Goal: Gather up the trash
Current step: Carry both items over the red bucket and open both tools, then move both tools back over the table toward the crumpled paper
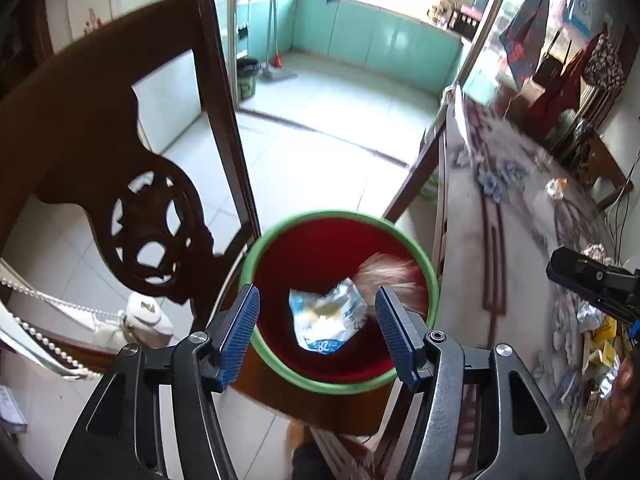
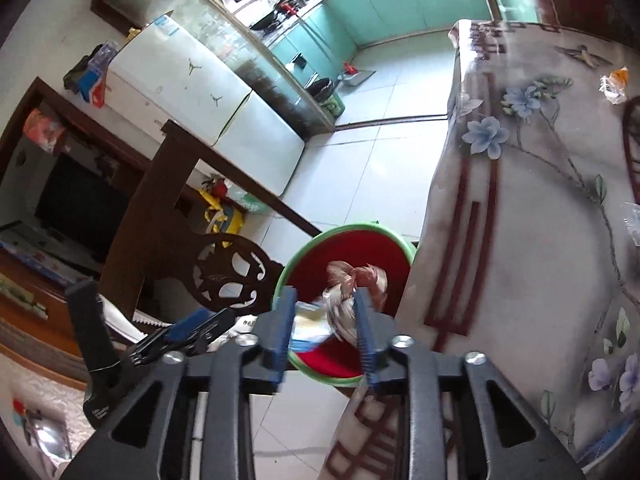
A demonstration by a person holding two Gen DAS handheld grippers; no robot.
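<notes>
Nearest in the left wrist view, the left gripper (image 1: pixel 316 328) hangs over the bin (image 1: pixel 434 280) with its jaws standing well apart and nothing between the pads — the white-and-blue wrapper (image 1: pixel 326 320) lies below them inside the red bin, free of any hold. In the right wrist view the right gripper (image 2: pixel 322 328) is over the same bin (image 2: pixel 288 276), its jaws partly open; a crumpled pinkish wrapper (image 2: pixel 360 276) shows blurred beyond and between the tips, and it looks loose, not pinched, though the blur leaves some doubt.

Both pieces are thin film packaging — light, soft, crinkly, probably slick. I judge they crush flat under the pads and want a pinch on a bunched fold or twisted end, not on a smooth face.

To the right, the worktop (image 2: pixel 520 240) with its flowered cloth carries more trash: a small orange-and-clear wrapper (image 2: pixel 614 82) at the far end, well apart from the bin. Farther left stands a dark carved chair (image 1: pixel 120 160).
</notes>
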